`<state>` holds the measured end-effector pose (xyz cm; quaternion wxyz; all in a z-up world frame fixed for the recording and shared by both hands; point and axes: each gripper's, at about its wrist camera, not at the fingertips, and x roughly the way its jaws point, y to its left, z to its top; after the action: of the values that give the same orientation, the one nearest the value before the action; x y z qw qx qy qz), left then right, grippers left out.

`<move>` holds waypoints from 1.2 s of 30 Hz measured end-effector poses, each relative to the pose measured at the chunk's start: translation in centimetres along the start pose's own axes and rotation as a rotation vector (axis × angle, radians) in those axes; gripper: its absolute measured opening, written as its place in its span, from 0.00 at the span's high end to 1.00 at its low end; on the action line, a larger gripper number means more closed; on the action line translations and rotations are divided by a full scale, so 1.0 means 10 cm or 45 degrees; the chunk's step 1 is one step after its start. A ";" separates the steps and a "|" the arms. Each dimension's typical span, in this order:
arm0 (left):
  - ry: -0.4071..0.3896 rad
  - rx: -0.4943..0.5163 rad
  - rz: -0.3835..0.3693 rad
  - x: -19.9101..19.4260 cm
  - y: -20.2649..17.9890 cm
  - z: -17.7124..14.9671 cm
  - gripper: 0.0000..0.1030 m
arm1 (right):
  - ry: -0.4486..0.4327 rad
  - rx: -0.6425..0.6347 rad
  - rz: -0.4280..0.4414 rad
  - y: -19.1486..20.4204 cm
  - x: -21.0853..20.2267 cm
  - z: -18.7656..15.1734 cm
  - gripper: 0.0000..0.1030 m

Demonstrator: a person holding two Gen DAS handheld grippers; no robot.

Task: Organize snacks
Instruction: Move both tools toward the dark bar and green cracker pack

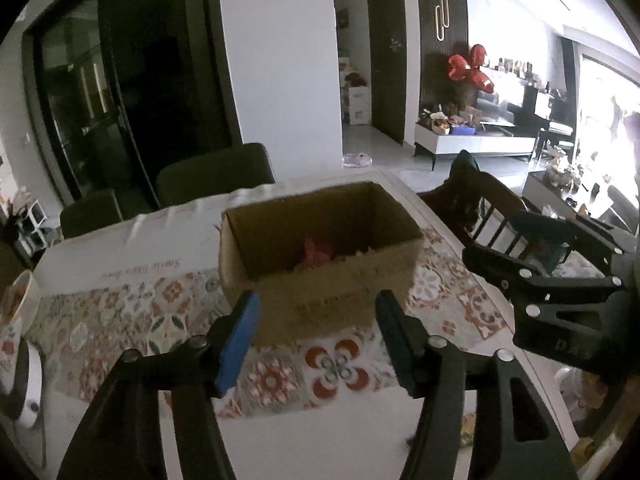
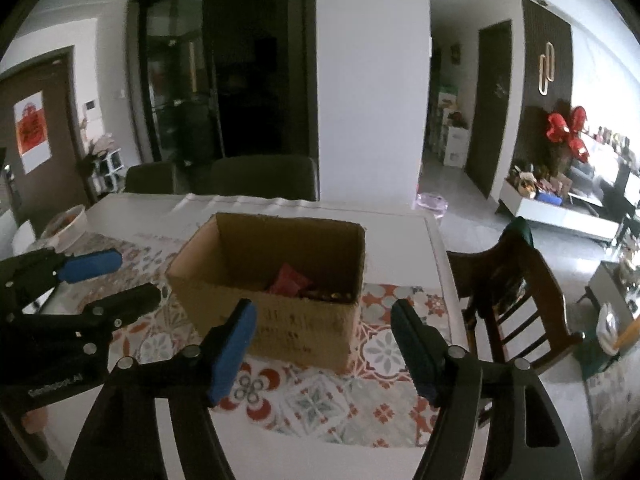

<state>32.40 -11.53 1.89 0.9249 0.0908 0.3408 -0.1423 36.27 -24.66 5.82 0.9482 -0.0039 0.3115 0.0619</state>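
Observation:
An open cardboard box (image 1: pixel 320 304) (image 2: pixel 304 332) stands on a patterned table runner (image 1: pixel 132 312) (image 2: pixel 320 396). Inside it lie a red snack packet (image 1: pixel 316 252) (image 2: pixel 290 280) and some small golden snacks (image 2: pixel 332 295). My left gripper (image 1: pixel 317 298) hovers just in front of the box's near wall, open, with nothing between its blue pads. My right gripper (image 2: pixel 323 306) is likewise open and empty before the box. The right wrist view shows the left gripper (image 2: pixel 138 276) at the left, and the left wrist view shows the right gripper (image 1: pixel 504 236) at the right.
A wooden chair (image 2: pixel 516 280) (image 1: pixel 480 200) stands at the table's right side. Dark chairs (image 2: pixel 260 176) sit behind the white table (image 2: pixel 400 248). A bowl with food (image 2: pixel 66 222) rests at the far left. The table's near edge runs below the grippers.

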 end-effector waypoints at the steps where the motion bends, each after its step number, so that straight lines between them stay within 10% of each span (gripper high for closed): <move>1: 0.009 -0.014 0.010 -0.03 -0.04 -0.06 0.39 | 0.003 -0.014 0.019 -0.03 -0.04 -0.05 0.32; 20: 0.140 -0.183 0.213 -0.29 -0.82 -1.15 0.37 | 0.145 -0.332 0.349 -0.22 -0.30 -0.94 0.32; 36: 0.302 -0.240 0.133 0.08 -1.13 -1.81 0.38 | 0.409 -0.573 0.501 -0.13 0.02 -1.65 0.32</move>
<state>18.34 -17.56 -13.06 0.8887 0.0375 0.4542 -0.0496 26.86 -26.71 -7.68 0.8323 -0.1626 0.4302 0.3095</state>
